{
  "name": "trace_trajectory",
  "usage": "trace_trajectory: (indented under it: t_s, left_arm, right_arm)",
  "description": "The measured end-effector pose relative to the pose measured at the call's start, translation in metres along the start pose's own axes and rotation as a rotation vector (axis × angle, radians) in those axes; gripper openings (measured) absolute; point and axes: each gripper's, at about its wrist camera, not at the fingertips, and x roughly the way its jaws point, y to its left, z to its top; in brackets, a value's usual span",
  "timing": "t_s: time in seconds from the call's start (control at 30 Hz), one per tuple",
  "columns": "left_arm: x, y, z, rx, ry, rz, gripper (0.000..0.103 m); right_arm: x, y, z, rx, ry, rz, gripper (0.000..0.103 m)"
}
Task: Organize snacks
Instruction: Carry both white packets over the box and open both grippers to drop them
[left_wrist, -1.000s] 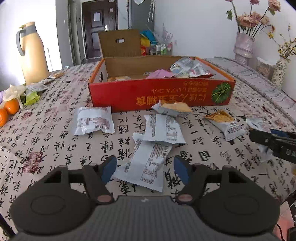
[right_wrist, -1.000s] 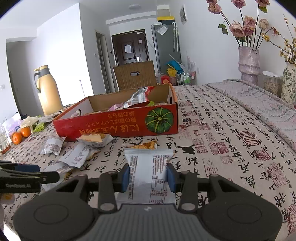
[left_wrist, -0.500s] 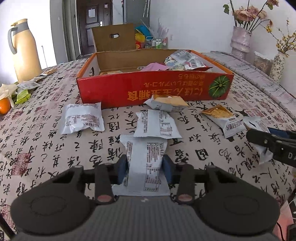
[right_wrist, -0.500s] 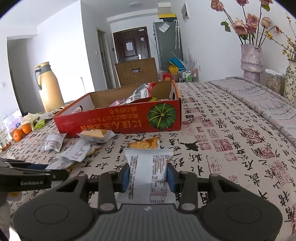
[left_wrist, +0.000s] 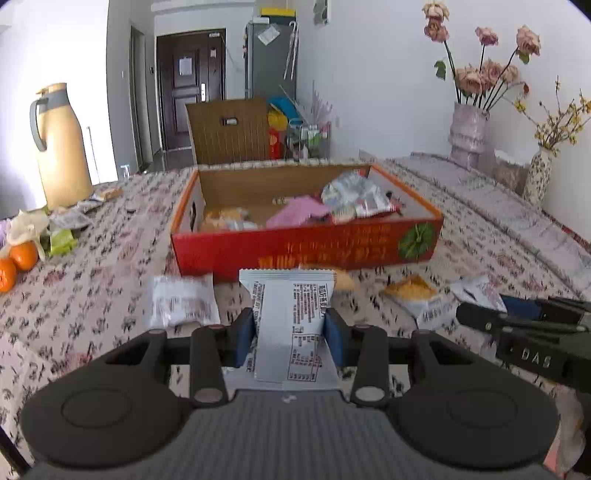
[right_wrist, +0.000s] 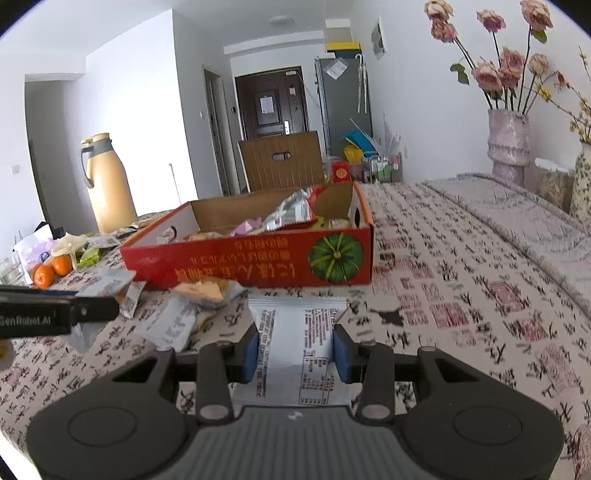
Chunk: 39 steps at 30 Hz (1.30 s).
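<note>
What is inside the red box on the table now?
The red box holds a silver packet, a pink packet and some yellowish snacks at its left end. The front wall and the packets on top hide whatever lies underneath.

Red cardboard boxes with a green pumpkin print (left_wrist: 306, 247): one
White printed snack packets held in jaws (left_wrist: 293, 325): two, one per gripper (right_wrist: 297, 354)
Loose snack packets on the desk before the box (left_wrist: 181, 301): at least four
Packets inside the box: several, count unclear
Oranges (left_wrist: 23, 254): two
Tan thermos jugs with grey handle (left_wrist: 61, 147): one
Vases of flowers (left_wrist: 467, 134): two
</note>
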Motion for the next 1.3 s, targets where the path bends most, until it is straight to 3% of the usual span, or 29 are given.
trace_trajectory:
  t_s: [0.67, 1.03, 1.3]
  left_arm:
    - [0.031, 0.006, 0.083, -0.029, -0.131, 0.037, 0.041]
    - [0.080, 0.010, 0.117, -0.034, -0.126, 0.081, 0.041]
    - [0.121, 0.021, 0.114, -0.059, -0.092, 0.107, 0.041]
  right_arm:
    - [0.045, -0.002, 0.076, -0.033, -0.127, -0.024, 0.040]
    - [0.098, -0.010, 0.119, -0.036, -0.140, -0.043, 0.040]
    - [0.140, -0.019, 0.121, 0.013, -0.120, -0.063, 0.040]
